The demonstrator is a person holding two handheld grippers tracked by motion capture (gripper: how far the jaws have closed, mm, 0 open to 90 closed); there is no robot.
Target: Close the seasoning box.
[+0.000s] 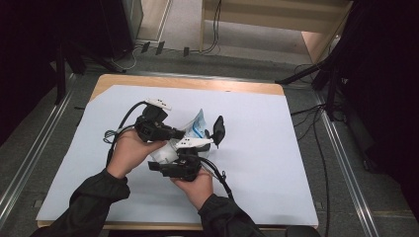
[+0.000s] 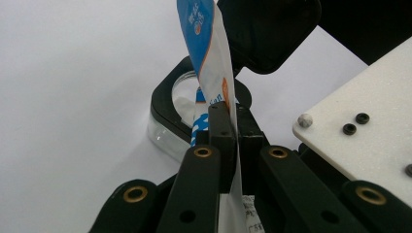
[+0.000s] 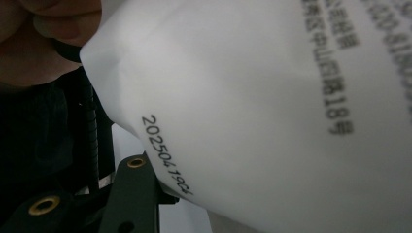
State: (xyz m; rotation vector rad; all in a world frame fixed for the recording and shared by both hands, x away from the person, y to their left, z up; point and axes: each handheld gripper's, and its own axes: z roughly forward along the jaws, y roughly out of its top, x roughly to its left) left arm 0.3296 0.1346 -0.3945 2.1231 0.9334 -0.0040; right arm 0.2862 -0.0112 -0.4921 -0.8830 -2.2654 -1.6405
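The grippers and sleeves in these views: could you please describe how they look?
Both the left gripper and the right gripper are black with linked jaw arms, brass-coloured pivot bushings and a white plate with dark screws on top. A black cable trails from each. The person wears dark long sleeves.

Both forearms wear dark sleeves [image 1: 96, 195]; each black tool trails a black cable [image 1: 121, 121], with brass-ringed pivots [image 2: 203, 152].
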